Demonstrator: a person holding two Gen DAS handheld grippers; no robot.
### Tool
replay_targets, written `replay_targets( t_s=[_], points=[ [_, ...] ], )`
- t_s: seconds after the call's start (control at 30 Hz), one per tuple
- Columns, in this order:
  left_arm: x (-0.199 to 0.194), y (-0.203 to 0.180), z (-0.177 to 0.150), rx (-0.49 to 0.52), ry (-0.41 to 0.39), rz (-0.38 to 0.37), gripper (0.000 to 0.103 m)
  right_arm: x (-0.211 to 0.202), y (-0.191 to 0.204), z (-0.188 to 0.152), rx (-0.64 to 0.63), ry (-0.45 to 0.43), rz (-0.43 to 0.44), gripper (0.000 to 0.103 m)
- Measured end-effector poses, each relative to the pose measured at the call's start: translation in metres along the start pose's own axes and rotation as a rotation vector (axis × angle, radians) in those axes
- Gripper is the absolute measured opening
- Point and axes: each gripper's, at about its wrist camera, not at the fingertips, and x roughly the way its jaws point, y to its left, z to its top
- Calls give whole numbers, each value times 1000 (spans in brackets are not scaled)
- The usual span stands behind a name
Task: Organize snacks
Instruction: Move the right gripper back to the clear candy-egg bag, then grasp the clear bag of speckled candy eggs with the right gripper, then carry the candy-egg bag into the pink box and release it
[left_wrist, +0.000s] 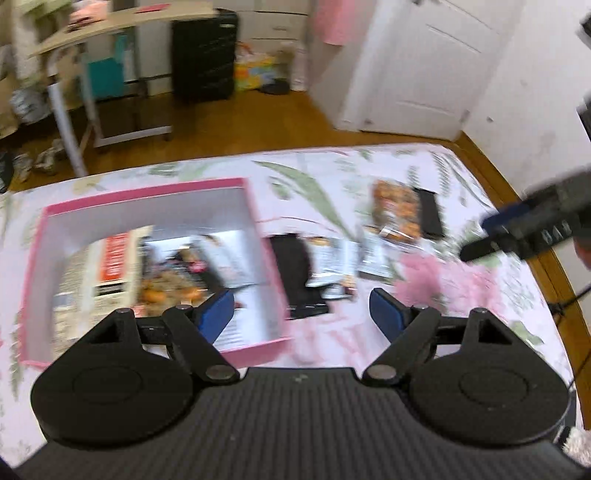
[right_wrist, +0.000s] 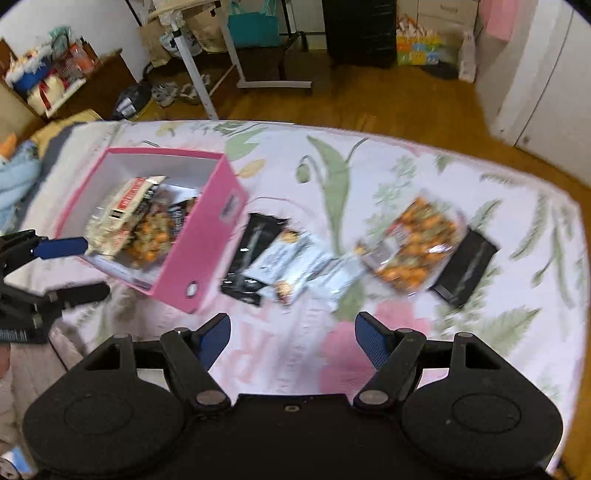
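Below, a flowered bed sheet (right_wrist: 369, 177) covers the bed, with brown floor (right_wrist: 369, 99) beyond. At ten o'clock, the pink box (right_wrist: 207, 236) holds snack bags (right_wrist: 147, 225). More bags (right_wrist: 417, 243) lie at two o'clock. Left gripper (left_wrist: 303, 314) and right gripper (right_wrist: 293, 341) both spread wide, holding nothing.

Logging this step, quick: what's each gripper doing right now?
Left gripper: open, holding nothing.
Right gripper: open, holding nothing.

Floral bed (right_wrist: 369, 177) carries pink box (right_wrist: 207, 236) and loose snack packets (right_wrist: 417, 243).
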Motion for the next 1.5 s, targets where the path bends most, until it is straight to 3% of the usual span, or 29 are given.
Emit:
replay_targets(
  t_s=[0.17, 0.27, 0.43, 0.6, 0.73, 0.83, 0.93, 1.2, 1.33, 1.5],
  points=[
    [37, -37, 8, 53, 21, -1, 71, 23, -11, 11, -77, -73, -16, 79],
    [71, -49, 17, 69, 44, 36, 66, 36, -41, 12, -84, -159, -32, 79],
    [124, -59, 30, 58, 58, 74, 62, 67, -108, 12, 67, -269, 31, 79],
    [171, -66, 37, -19, 48, 12, 61, 108, -155, 9, 349, -234, 177, 79],
    [205, -78, 50, -65, 12, -28, 61, 140, -159, 10, 422, -176, 178, 79],
    [234, -87, 59, -48, 38, -73, 61, 156, -166, 9, 491, -174, 164, 81],
    [256, -96, 65, -20, 49, -94, 61, 160, -175, 12, 556, -167, 181, 89],
    [292, -108, 72, 50, 70, -139, 61, 169, -179, 13, 589, -49, 191, 95],
    [297, -119, 71, 112, 69, -143, 56, 176, -185, 8, 642, -30, 269, 96],
    [301, -129, 68, 152, 80, -115, 56, 190, -187, 9, 678, -36, 266, 103]
  ],
)
